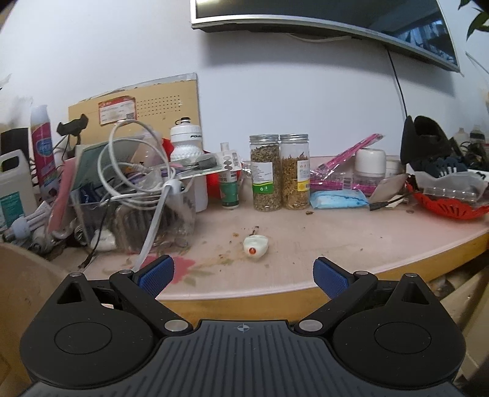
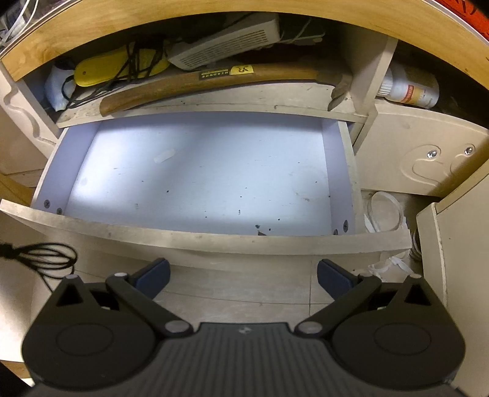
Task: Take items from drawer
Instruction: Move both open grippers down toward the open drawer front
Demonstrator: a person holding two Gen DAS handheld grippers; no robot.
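Below the bench (image 1: 305, 244), the pulled-out drawer (image 2: 198, 171) is lying bare at twelve o'clock, both the right gripper (image 2: 243, 274) and the left gripper (image 1: 243, 274) hanging with jaws apart and holding nothing, so any reach should be checking the unseen back corners.

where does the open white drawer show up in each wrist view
Left wrist: the open white drawer is not in this picture; only the cluttered table top and its yellow wooden edge show.
Right wrist: the drawer fills the middle, pulled out, nothing but specks on its floor.
Shared landmark: the yellow wooden table edge, which arcs across the top of the right wrist picture.
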